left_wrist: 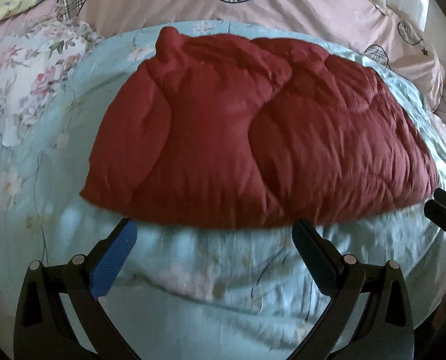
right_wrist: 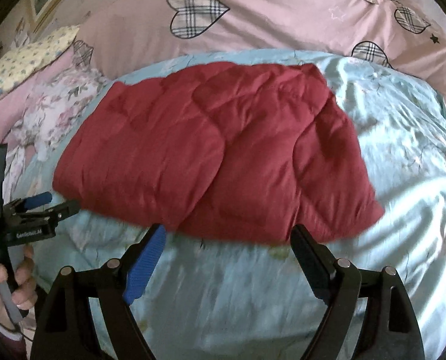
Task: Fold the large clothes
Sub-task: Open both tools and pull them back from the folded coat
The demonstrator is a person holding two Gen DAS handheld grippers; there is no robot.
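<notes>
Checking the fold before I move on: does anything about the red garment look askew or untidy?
Mostly neat: the red garment lies folded on the blue quilt. One small bunched nub sticks up at its far left corner, and the near edge runs uneven, with one layer jutting out lower right. Both hand-held grippers are open and clear of it.

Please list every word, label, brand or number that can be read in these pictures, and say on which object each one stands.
"GenRobot.AI" (blurred, my best reading): white print on the black body of the left gripper, seen in the right wrist view.
A second small white mark at that gripper's lower left edge: too small and cut off to read.
Red quilted garment, bedding and the right gripper: no text.
</notes>
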